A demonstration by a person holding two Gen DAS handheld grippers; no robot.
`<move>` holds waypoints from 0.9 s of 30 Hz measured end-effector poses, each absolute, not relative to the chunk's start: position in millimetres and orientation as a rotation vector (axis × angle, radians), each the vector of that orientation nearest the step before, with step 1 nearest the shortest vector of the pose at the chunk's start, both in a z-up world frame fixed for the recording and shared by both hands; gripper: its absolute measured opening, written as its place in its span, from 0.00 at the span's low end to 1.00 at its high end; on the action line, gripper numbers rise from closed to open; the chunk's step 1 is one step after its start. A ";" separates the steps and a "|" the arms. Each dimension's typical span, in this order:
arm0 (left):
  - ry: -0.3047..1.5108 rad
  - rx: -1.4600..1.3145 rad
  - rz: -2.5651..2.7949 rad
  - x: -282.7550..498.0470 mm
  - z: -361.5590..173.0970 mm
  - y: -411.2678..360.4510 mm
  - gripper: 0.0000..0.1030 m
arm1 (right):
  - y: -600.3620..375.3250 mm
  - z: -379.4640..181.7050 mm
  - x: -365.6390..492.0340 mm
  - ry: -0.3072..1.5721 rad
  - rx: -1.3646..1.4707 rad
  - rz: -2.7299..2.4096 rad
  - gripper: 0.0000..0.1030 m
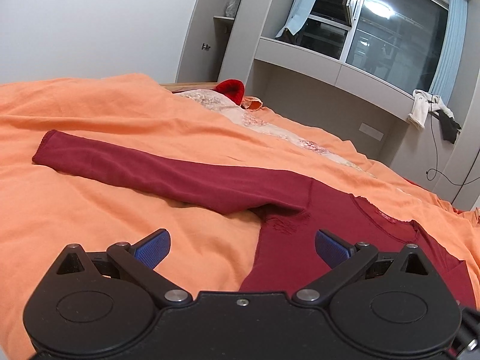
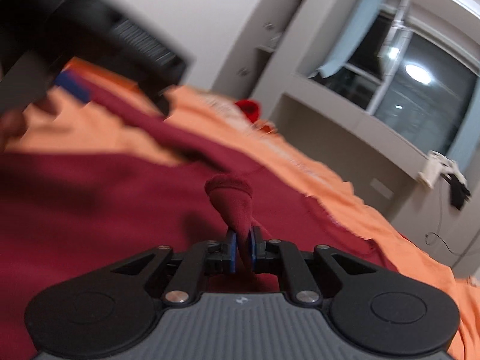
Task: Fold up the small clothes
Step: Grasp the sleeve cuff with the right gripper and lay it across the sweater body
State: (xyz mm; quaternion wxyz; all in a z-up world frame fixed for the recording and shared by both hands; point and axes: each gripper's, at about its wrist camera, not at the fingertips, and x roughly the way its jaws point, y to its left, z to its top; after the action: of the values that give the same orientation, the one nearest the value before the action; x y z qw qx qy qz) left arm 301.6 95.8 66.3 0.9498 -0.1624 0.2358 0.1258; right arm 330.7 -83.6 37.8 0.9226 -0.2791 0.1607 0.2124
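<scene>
A dark red long-sleeved top (image 1: 288, 240) lies on an orange bedsheet (image 1: 90, 210). One sleeve (image 1: 150, 168) stretches out to the left. My left gripper (image 1: 243, 246) is open and empty, its blue pads (image 1: 153, 247) spread above the top's side edge near the armpit. In the right wrist view my right gripper (image 2: 243, 249) is shut on the other sleeve's cuff (image 2: 232, 201), which sticks up above the top's body (image 2: 105, 210). The left gripper (image 2: 72, 85) shows blurred at the upper left of that view.
A red knitted item (image 1: 231, 90) and a pale patterned cloth (image 1: 228, 108) lie further up the bed. Beyond the bed are grey built-in cabinets (image 1: 300, 96), a dark window (image 1: 390, 30), and clothes hung on a ledge (image 1: 432, 111) with a cable.
</scene>
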 end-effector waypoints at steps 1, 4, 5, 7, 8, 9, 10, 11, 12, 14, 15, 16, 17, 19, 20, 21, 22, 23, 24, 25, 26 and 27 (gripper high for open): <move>0.481 -0.331 0.251 302.1 66.1 95.2 0.99 | -81.1 36.5 327.5 0.340 -0.588 0.457 0.17; 0.485 -0.327 0.236 302.9 64.4 92.5 0.99 | -74.6 34.2 314.3 0.350 -0.624 0.521 0.35; 0.485 -0.325 0.228 303.5 63.7 91.0 0.99 | -72.9 33.6 308.6 0.352 -0.630 0.540 0.42; 0.490 -0.317 0.212 303.7 62.3 87.3 0.99 | -77.5 35.2 299.2 0.355 -0.632 0.571 0.54; 0.493 -0.312 0.200 304.3 61.3 85.4 0.99 | -81.6 35.5 294.2 0.354 -0.632 0.577 0.57; 0.495 -0.310 0.190 305.5 59.8 83.6 0.99 | -88.2 35.2 287.0 0.353 -0.630 0.577 0.63; 0.499 -0.307 0.178 306.7 58.2 81.3 0.99 | -96.9 36.5 282.0 0.354 -0.624 0.573 0.71; 0.505 -0.304 0.164 308.2 56.5 78.5 1.00 | -106.8 38.1 277.5 0.354 -0.613 0.566 0.74; 0.511 -0.299 0.151 310.5 55.0 75.1 1.00 | -116.7 39.6 273.4 0.354 -0.602 0.560 0.81; 0.524 -0.282 0.121 315.7 50.6 67.5 1.00 | -134.1 41.4 268.8 0.355 -0.589 0.522 0.85; 0.530 -0.272 0.109 319.0 47.9 63.3 1.00 | -145.4 42.4 266.7 0.357 -0.577 0.491 0.86; 0.541 -0.260 0.098 322.8 44.8 58.8 0.99 | -156.6 43.4 265.9 0.361 -0.560 0.465 0.87; 0.554 -0.251 0.091 326.6 41.5 54.9 1.00 | -166.8 45.5 266.1 0.367 -0.535 0.437 0.87; 0.587 -0.233 0.094 335.1 33.6 47.9 1.00 | -192.0 49.3 269.2 0.379 -0.462 0.373 0.92; 0.602 -0.223 0.101 338.7 29.3 45.0 0.99 | -203.4 50.0 269.1 0.378 -0.429 0.336 0.94; 0.613 -0.212 0.110 340.5 25.3 41.8 0.99 | -213.2 50.9 269.8 0.374 -0.406 0.298 0.97; 0.627 -0.193 0.122 342.4 21.5 38.4 0.99 | -223.2 51.2 270.3 0.365 -0.387 0.251 0.99; 0.638 -0.170 0.133 343.3 18.8 35.0 0.99 | -233.0 51.1 270.0 0.358 -0.378 0.207 0.99; 0.643 -0.149 0.135 343.6 17.4 31.8 0.99 | -240.9 49.8 272.5 0.354 -0.375 0.159 0.99; 0.644 -0.126 0.129 342.7 16.9 29.0 0.99 | -247.7 48.2 275.0 0.356 -0.377 0.120 0.99; 0.647 -0.098 0.123 341.4 16.5 26.2 0.99 | -253.0 46.4 277.6 0.361 -0.380 0.090 0.99; 0.654 -0.065 0.121 339.2 16.3 23.5 0.99 | -259.0 43.7 280.6 0.373 -0.380 0.060 0.99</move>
State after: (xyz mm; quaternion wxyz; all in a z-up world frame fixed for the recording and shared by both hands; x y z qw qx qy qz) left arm 339.2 23.5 16.3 0.9447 -0.0321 0.3208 0.0593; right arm 280.6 -259.0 43.7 0.9643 -0.1879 0.1845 0.0295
